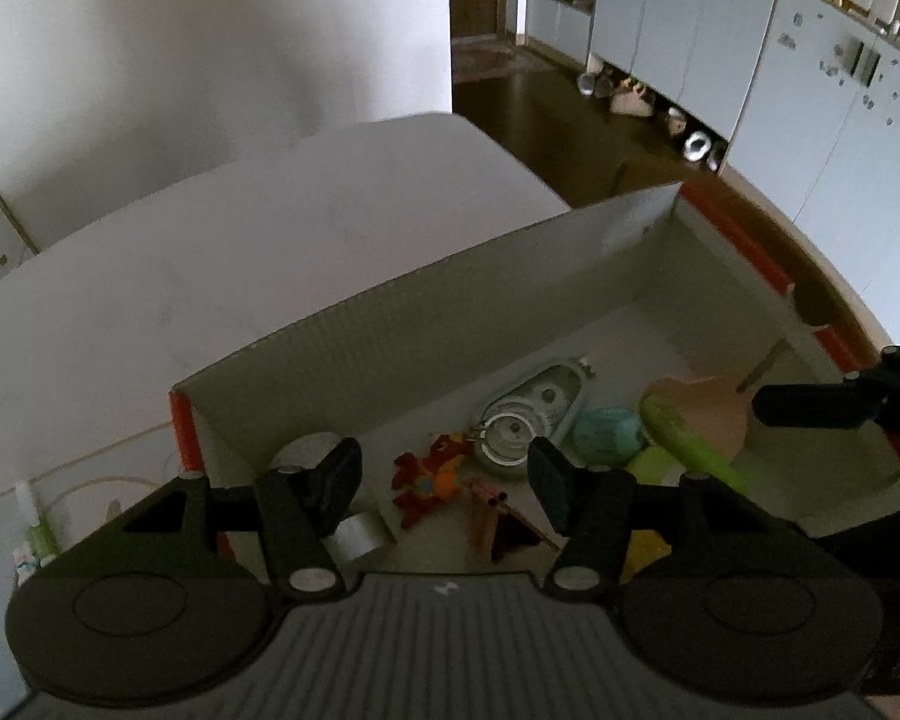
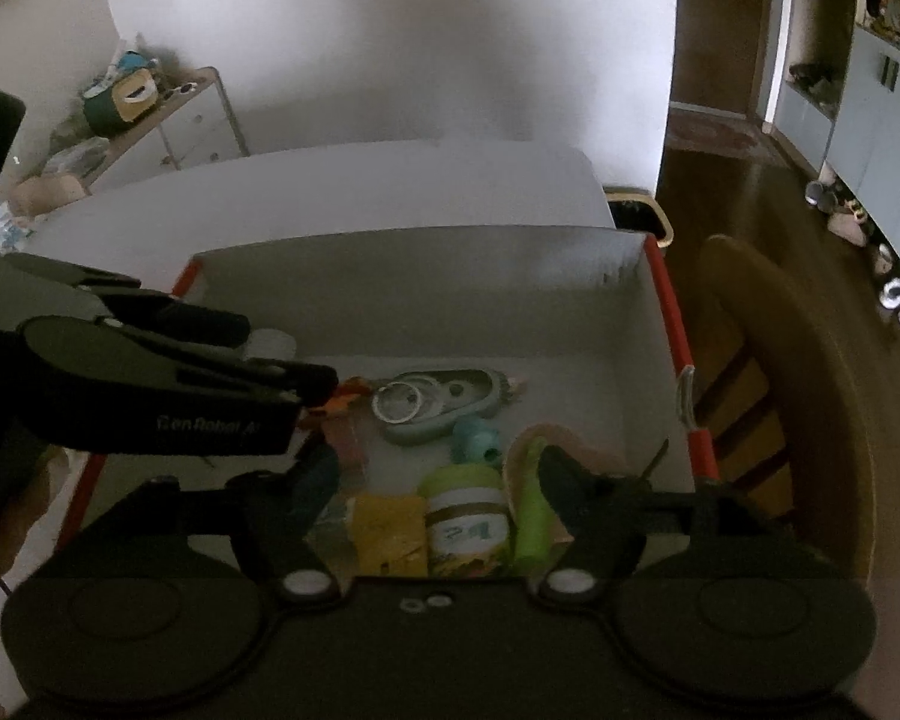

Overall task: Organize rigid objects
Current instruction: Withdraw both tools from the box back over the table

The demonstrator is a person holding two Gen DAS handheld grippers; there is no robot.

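Hanging over the left end of the box [image 1: 426, 276], the left claw [image 1: 444, 480] has its jaws apart with nothing between them. Below it, on the box floor, lie a white roll [image 1: 360, 534], a red and orange toy [image 1: 432, 474] and a grey oval case [image 1: 531, 414]. Further right sit a teal ball [image 1: 606, 429], a yellow packet [image 2: 387, 531] and a labelled green jar [image 2: 465, 516], the jar touching a green tube [image 2: 531, 516]. The right claw [image 2: 438, 480] hovers above these, jaws wide apart and gripping nothing. All the objects rest inside the box, which stands on the white table [image 1: 210, 252], with a wooden chair [image 2: 768, 372] just beside its right wall.
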